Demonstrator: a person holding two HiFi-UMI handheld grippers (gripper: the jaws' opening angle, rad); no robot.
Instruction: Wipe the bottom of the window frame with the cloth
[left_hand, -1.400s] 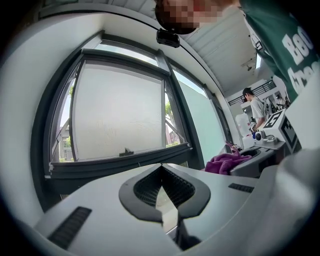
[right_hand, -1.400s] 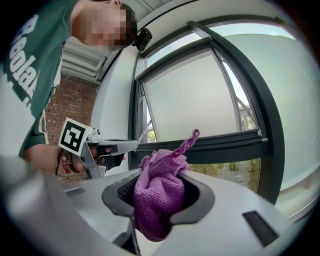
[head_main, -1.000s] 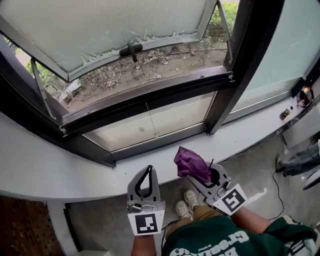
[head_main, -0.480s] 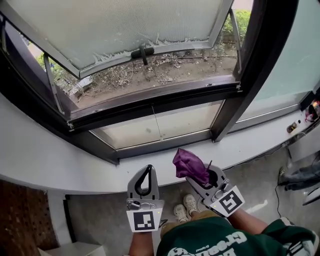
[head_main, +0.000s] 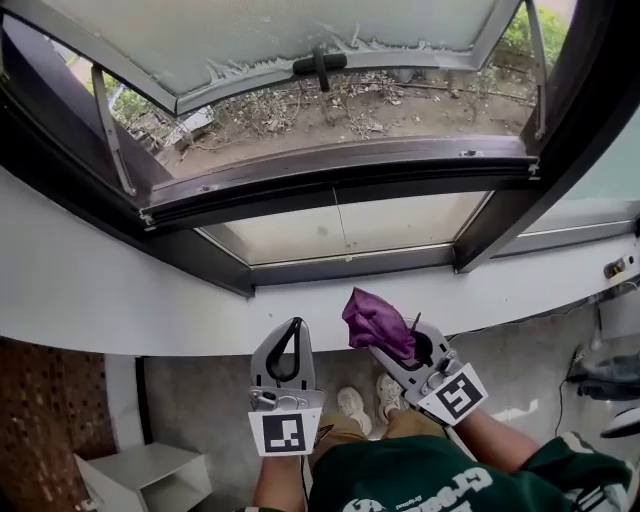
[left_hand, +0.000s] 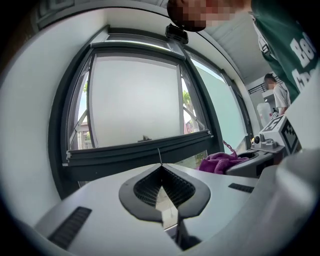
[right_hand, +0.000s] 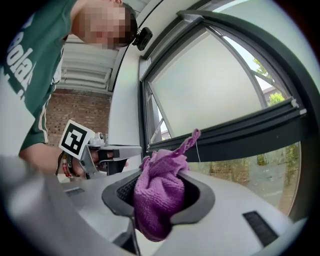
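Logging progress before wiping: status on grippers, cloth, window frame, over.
Left gripper shut, empty. Right gripper shut on purple cloth. Cloth short of window frame bottom, not touching. Nothing in the way.

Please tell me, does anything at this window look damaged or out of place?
The frosted coating on the open window pane has a ragged lower edge beside the black handle, as if torn or peeling. The purple cloth is bunched in the right tongs, not touching the window frame.
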